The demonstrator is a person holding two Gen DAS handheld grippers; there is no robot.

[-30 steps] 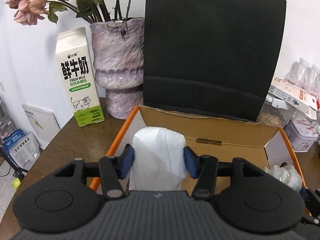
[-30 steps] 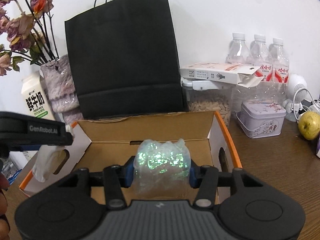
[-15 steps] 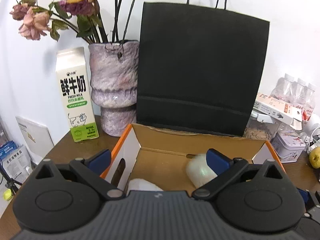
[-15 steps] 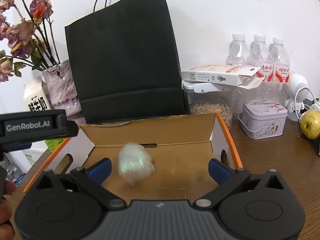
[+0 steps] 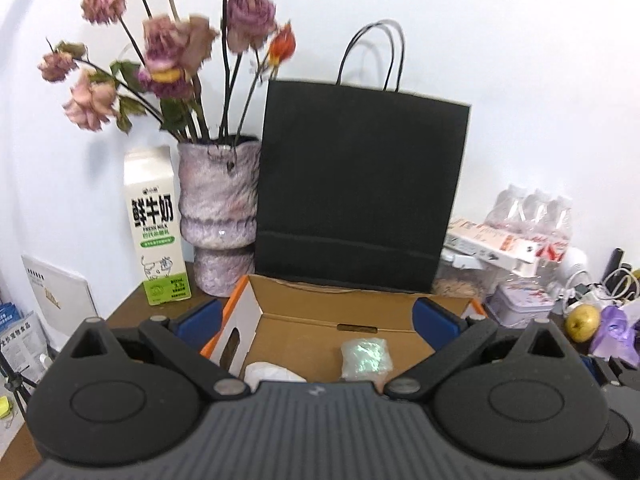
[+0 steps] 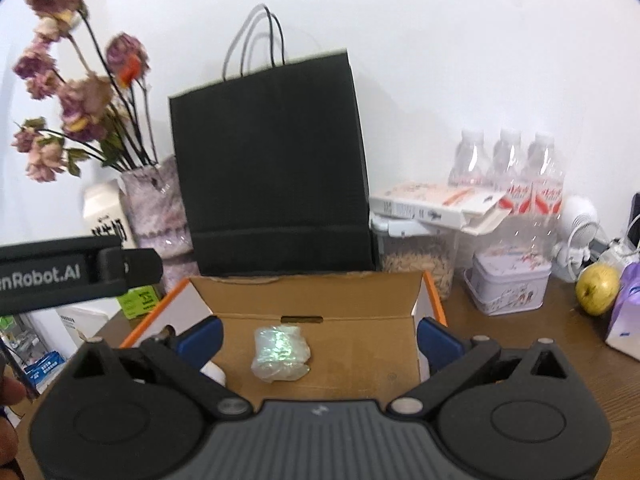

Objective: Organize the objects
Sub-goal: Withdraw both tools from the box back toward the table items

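An open cardboard box (image 5: 336, 316) (image 6: 316, 292) with orange edges sits on the wooden table. Inside it lie a crumpled iridescent plastic packet (image 5: 366, 356) (image 6: 280, 354) and a white bag (image 5: 272, 372) (image 6: 214, 372), the bag mostly hidden behind the gripper bodies. My left gripper (image 5: 316, 318) is open above the box's near side with nothing between its blue pads. My right gripper (image 6: 318, 336) is also open, raised above the box, the packet lying free below it. The left gripper's body (image 6: 72, 272) shows at the left of the right wrist view.
A black paper bag (image 5: 360, 192) stands behind the box. A vase of dried flowers (image 5: 218, 216) and a milk carton (image 5: 156, 228) stand left of it. Water bottles (image 6: 508, 176), a jar (image 6: 420, 256), a tin (image 6: 508, 284), an apple (image 6: 598, 288) and a purple bag (image 6: 628, 312) crowd the right.
Both grippers opened and let go: the white bag and the iridescent packet dropped into the box. Both grippers then rose and pulled back from it.
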